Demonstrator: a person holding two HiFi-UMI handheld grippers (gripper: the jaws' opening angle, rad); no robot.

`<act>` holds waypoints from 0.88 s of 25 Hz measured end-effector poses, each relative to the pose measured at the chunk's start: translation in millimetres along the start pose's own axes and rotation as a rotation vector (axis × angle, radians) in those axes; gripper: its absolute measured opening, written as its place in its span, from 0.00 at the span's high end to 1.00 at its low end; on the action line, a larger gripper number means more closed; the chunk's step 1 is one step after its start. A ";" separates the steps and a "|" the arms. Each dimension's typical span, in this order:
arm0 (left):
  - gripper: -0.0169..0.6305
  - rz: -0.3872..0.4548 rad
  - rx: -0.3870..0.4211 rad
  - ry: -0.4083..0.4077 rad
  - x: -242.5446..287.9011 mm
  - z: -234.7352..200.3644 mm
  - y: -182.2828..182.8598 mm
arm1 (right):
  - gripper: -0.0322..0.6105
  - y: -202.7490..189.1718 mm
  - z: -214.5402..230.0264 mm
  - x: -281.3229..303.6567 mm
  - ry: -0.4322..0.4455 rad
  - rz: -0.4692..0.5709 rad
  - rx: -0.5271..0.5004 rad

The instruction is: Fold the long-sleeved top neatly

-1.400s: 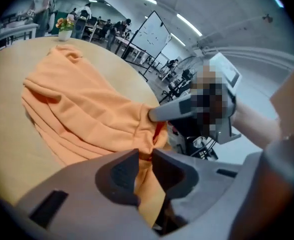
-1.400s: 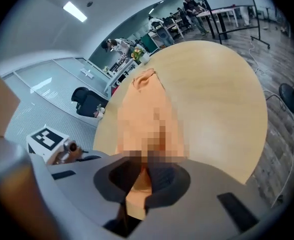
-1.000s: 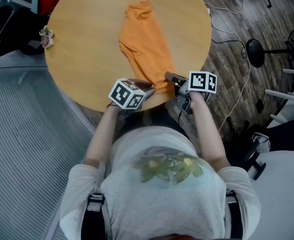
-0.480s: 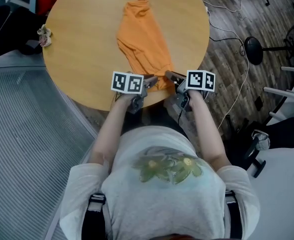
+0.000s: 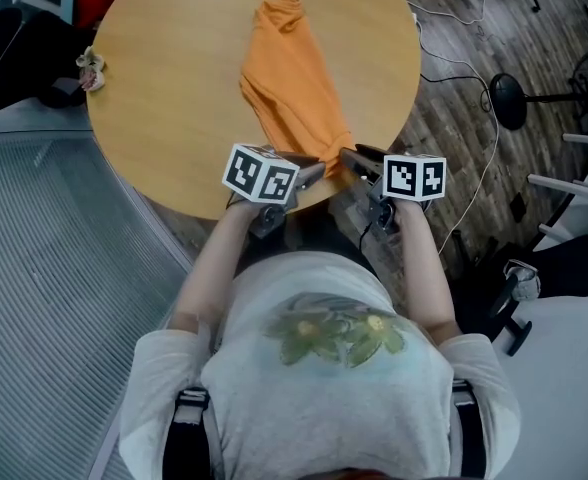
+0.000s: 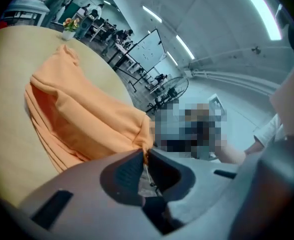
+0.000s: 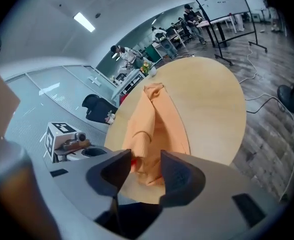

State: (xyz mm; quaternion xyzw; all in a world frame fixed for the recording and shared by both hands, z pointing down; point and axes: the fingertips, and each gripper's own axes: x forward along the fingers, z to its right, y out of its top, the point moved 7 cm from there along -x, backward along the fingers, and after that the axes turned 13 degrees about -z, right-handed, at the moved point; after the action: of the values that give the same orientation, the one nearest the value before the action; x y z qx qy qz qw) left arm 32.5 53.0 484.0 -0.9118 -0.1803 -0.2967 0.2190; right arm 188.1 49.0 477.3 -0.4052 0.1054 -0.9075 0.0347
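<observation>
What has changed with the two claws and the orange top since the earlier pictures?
The right claw has just been opening; the hem of the orange top sits loose between its jaws. The left claw has just closed further, pinching the hem. The top stays bunched on the table.

head view steeply down, gripper views low, sharing orange top (image 5: 289,78)

Round wooden table (image 5: 164,98), plank floor (image 5: 464,118), strip lights (image 6: 259,11)
</observation>
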 end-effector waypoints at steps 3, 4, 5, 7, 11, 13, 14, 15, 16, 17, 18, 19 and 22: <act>0.92 -0.143 -0.005 0.060 34.9 -11.2 -17.5 | 0.62 -12.8 10.2 14.0 0.012 -0.060 0.017; 0.92 -0.183 -0.015 0.092 48.3 -19.9 -24.2 | 0.62 -17.2 17.3 23.1 -0.017 -0.091 0.020; 0.92 -0.211 -0.024 0.125 60.9 -28.6 -30.0 | 0.62 -21.9 26.0 31.9 -0.062 -0.125 0.025; 0.92 -0.251 -0.021 0.170 79.4 -38.4 -38.9 | 0.62 -28.8 38.3 39.7 -0.140 -0.160 0.035; 0.80 -0.242 0.055 0.145 68.6 -26.7 -38.0 | 0.62 -9.5 22.4 22.6 -0.174 -0.007 -0.038; 0.80 -0.162 0.044 0.113 44.0 -22.6 -28.8 | 0.63 6.2 13.3 20.5 -0.166 0.063 -0.117; 0.80 -0.113 0.026 0.103 30.3 -23.9 -22.9 | 0.63 11.6 10.7 23.3 -0.152 0.068 -0.148; 0.80 -0.064 0.003 0.100 17.2 -27.9 -16.7 | 0.63 14.3 10.0 28.5 -0.137 0.057 -0.168; 0.80 -0.020 -0.020 0.106 5.6 -34.3 -10.6 | 0.66 14.4 11.4 35.7 -0.129 0.034 -0.179; 0.80 0.014 -0.040 0.122 -4.4 -42.4 -4.4 | 0.71 12.1 14.7 44.1 -0.130 0.001 -0.182; 0.80 0.039 -0.055 0.145 -13.0 -50.9 1.9 | 0.74 8.2 18.8 52.2 -0.144 -0.040 -0.179; 0.80 0.056 -0.064 0.168 -20.2 -58.6 8.3 | 0.74 3.5 22.6 58.3 -0.165 -0.083 -0.174; 0.80 0.087 -0.074 0.211 -35.5 -72.5 24.8 | 0.74 -5.9 26.5 57.5 -0.195 -0.124 -0.146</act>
State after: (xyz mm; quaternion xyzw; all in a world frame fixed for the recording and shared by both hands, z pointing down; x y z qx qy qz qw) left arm -16.7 -11.5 507.5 -0.8899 -0.1056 -0.3878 0.2156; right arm 169.4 41.9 537.7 -0.4984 0.1422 -0.8542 -0.0410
